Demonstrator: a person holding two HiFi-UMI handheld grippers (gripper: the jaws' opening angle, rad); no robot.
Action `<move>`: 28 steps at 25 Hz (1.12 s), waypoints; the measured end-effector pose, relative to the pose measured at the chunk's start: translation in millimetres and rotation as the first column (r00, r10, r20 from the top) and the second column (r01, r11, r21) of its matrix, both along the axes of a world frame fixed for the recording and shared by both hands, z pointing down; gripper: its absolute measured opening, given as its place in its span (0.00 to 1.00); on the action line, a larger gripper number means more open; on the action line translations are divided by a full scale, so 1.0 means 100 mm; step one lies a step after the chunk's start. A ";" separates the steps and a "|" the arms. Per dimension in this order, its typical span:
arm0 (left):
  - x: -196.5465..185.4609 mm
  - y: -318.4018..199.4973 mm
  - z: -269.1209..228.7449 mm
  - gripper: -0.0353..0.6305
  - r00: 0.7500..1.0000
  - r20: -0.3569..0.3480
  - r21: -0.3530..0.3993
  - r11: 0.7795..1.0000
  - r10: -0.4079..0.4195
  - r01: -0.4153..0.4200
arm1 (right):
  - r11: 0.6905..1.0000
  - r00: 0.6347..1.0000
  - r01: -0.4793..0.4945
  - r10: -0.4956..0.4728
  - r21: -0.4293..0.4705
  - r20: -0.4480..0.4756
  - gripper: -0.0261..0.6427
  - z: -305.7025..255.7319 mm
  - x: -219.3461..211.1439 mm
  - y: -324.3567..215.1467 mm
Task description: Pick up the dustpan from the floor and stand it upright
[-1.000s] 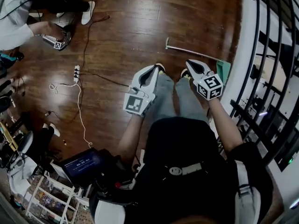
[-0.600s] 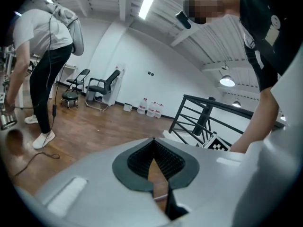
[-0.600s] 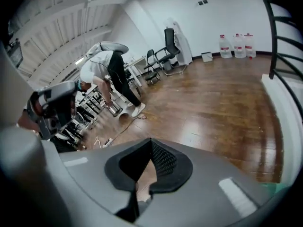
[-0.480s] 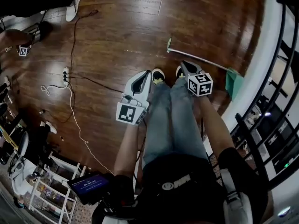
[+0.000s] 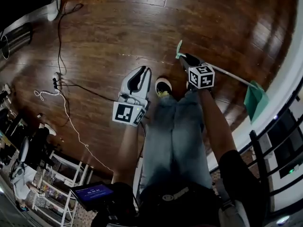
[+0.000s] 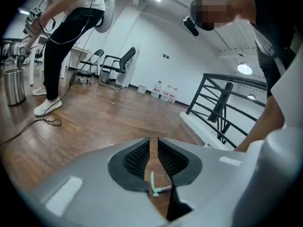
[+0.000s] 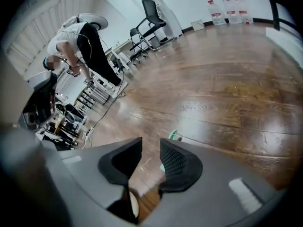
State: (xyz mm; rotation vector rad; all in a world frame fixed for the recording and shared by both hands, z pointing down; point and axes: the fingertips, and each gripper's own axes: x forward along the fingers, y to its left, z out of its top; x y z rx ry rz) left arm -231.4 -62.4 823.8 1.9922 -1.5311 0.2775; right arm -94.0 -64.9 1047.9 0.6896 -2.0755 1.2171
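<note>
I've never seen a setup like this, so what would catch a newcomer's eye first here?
Two handheld grippers bearing black-and-white marker cubes stand out over the dark wooden floor: the left gripper left of the person's shoe, the right gripper at the handle tip of a green dustpan lying toward the right. The right one's fingers have just been opening, with nothing gripped between them.

One long-handled dustpan on the wood floor; two grippers, the left gripper and the right gripper; one power strip; one folding chair; one office chair; three water bottles; one metal bin; one bystander.
</note>
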 end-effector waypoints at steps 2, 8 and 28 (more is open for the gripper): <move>-0.01 -0.03 0.20 0.20 1.000 0.000 -0.018 1.000 0.005 -0.005 | 1.000 1.000 -0.008 0.008 -0.013 -0.024 0.26 0.21 -0.03 -0.02; 0.02 0.01 0.57 0.22 1.000 -0.022 -0.038 0.999 -0.004 0.004 | 0.999 0.989 0.002 -0.007 -0.038 -0.145 0.31 0.78 -0.12 -0.09; 0.05 -0.09 0.57 0.20 1.000 -0.008 0.000 1.000 0.016 -0.016 | 0.997 0.928 0.057 -0.069 -0.042 -0.366 0.26 1.26 -0.18 -0.04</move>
